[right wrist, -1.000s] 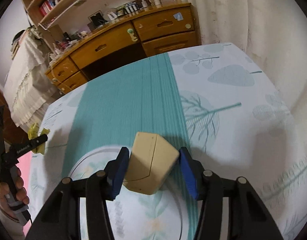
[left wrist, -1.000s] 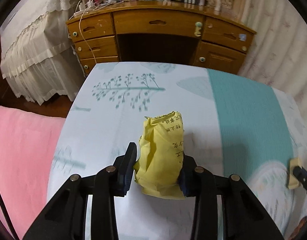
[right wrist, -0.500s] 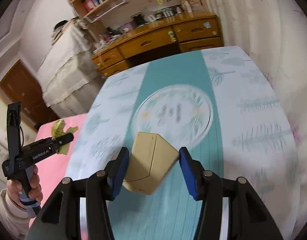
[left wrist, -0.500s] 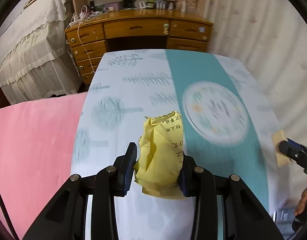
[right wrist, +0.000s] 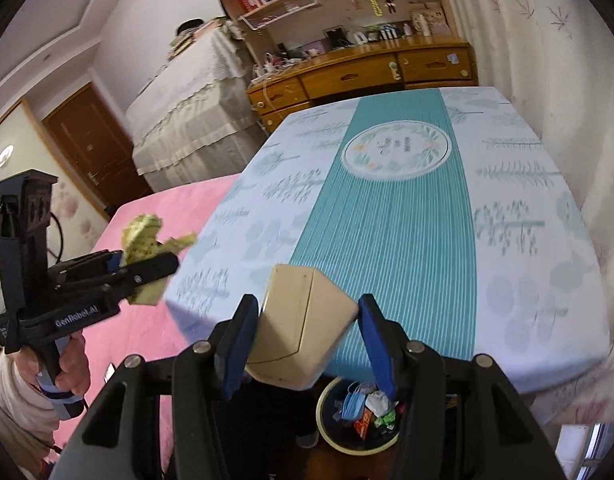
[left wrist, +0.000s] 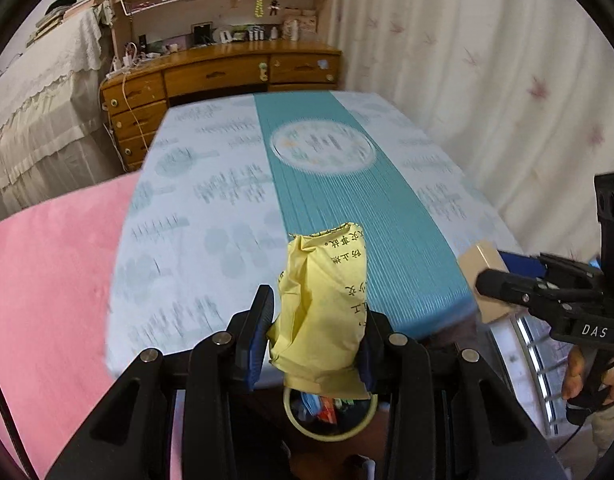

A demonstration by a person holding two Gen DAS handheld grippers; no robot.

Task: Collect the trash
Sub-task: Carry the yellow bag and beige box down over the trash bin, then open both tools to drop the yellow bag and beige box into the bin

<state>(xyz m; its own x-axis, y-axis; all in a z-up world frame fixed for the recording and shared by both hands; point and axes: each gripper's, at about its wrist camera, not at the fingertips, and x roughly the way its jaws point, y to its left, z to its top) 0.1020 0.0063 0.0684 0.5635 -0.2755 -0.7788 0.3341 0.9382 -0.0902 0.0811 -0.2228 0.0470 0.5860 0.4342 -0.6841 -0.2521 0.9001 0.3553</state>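
Observation:
My left gripper (left wrist: 317, 334) is shut on a crumpled yellow paper wrapper (left wrist: 323, 308) with black print, held in the air past the near end of the bed (left wrist: 211, 200). A round trash bin (left wrist: 331, 420) with coloured litter sits on the floor right below it. My right gripper (right wrist: 307, 344) is shut on a beige cardboard box (right wrist: 303, 324), above and left of the same bin (right wrist: 359, 412). The right gripper and box also show in the left wrist view (left wrist: 487, 280); the left gripper with the wrapper shows in the right wrist view (right wrist: 147, 256).
The bed (right wrist: 427, 220) has a white and teal patterned cover. A pink blanket (left wrist: 47, 280) lies to its left. A wooden desk (left wrist: 227, 76) with shelves stands behind the bed, and curtains (left wrist: 487, 80) hang on the right.
Both grippers have pulled back from over the bed to beyond its near end, each still holding its item. The trash bin has come into view below them.

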